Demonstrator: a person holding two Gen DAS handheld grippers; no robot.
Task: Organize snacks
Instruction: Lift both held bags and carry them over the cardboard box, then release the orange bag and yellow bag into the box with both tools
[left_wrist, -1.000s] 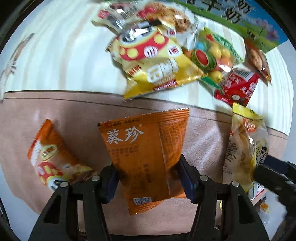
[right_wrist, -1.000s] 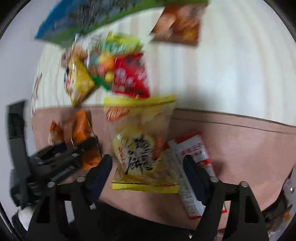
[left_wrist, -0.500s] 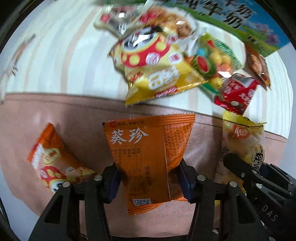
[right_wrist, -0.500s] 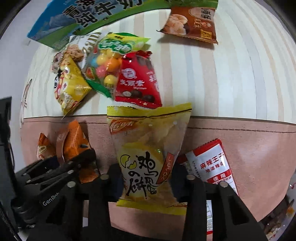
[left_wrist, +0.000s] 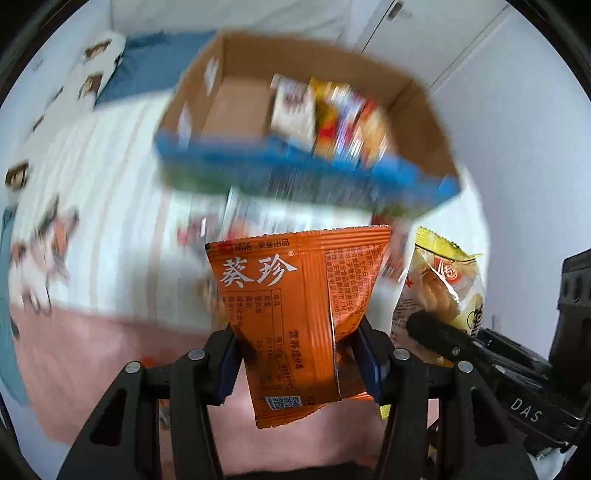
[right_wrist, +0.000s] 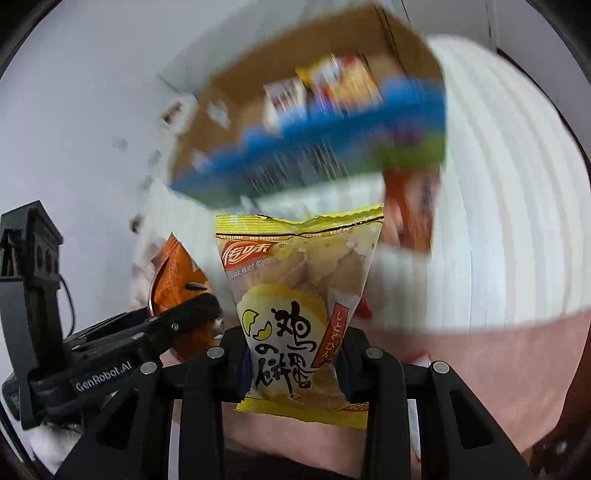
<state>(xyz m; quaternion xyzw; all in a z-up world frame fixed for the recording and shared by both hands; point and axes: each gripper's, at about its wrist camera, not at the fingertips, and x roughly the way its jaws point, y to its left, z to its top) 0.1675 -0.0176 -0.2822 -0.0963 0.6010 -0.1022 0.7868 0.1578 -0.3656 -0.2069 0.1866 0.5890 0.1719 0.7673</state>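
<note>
Firmly, an orange packet (left_wrist: 295, 317) is pinched between the jaws of the left gripper (left_wrist: 297, 363), its lower half squeezed by the blue-lined fingers (left_wrist: 226, 363) and its printed top standing upright above them. Likewise, a yellow packet (right_wrist: 299, 295) is clamped between the jaws of the right gripper (right_wrist: 295, 363), held upright with its crimped top edge uppermost. Both packets are held clear of the surface below.

From the left wrist view, the yellow packet (left_wrist: 439, 284) and the dark body of the right gripper (left_wrist: 436, 332) are seen just beside the orange one, on its right. From the right wrist view, the orange packet (right_wrist: 177, 280) and the left gripper (right_wrist: 192, 308) are seen just to the left.

Beyond both packets, an open cardboard box (left_wrist: 417, 118) with a blue and green printed front is seen, heavily blurred; several packets (left_wrist: 328, 114) lie inside it, their labels unreadable. The box (right_wrist: 229, 96) stands on a white striped cloth (left_wrist: 103, 177), and a pink cloth (left_wrist: 92, 354) is spread nearer the grippers. A white wall (left_wrist: 517, 110) is seen behind the box.
</note>
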